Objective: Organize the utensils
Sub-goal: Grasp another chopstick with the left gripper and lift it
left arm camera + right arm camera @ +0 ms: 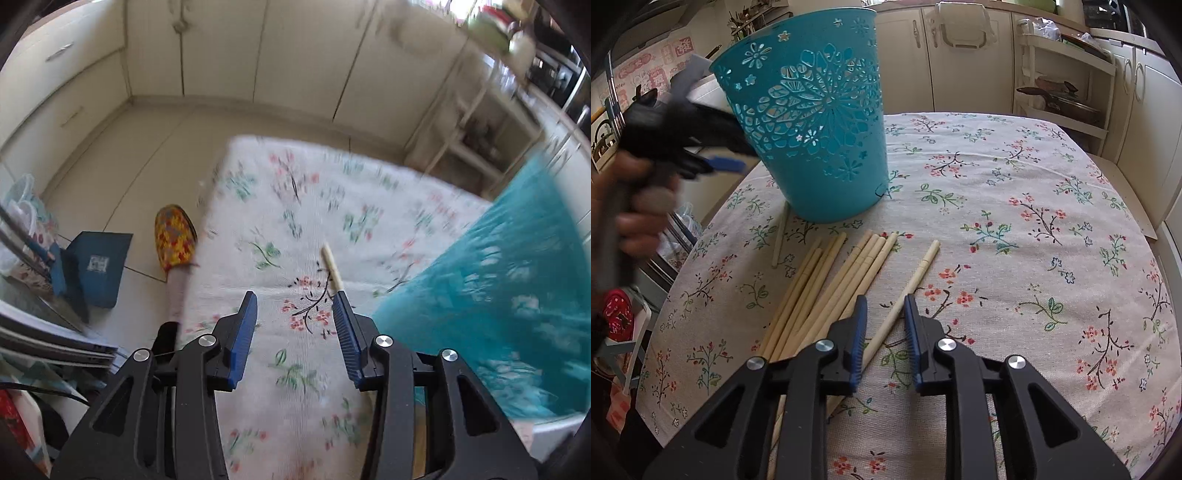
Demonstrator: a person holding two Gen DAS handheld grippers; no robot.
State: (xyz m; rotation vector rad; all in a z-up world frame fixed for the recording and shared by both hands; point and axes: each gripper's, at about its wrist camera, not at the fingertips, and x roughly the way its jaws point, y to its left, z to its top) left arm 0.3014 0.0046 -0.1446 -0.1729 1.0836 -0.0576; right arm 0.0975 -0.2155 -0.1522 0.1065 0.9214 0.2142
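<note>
A teal cut-out basket (820, 129) stands upright on the floral tablecloth (1015, 229). In front of it lies a loose bundle of several pale wooden chopsticks (827, 288), and one more chopstick (779, 236) rests apart by the basket's base. My right gripper (885, 299) hangs low over the cloth, open, with a single chopstick (919, 273) running between its fingers; the pads do not press on it. My left gripper (295, 295) is open and empty above the cloth, with a chopstick tip (330, 264) just past its right finger and the basket (498, 295) at its right. That view is blurred.
A hand holds the left gripper (724, 162) beside the basket's left wall. Cream cabinets and an open shelf rack (1067, 85) stand behind the table. On the floor at the left are a patterned slipper (175, 236) and a blue box (96, 266).
</note>
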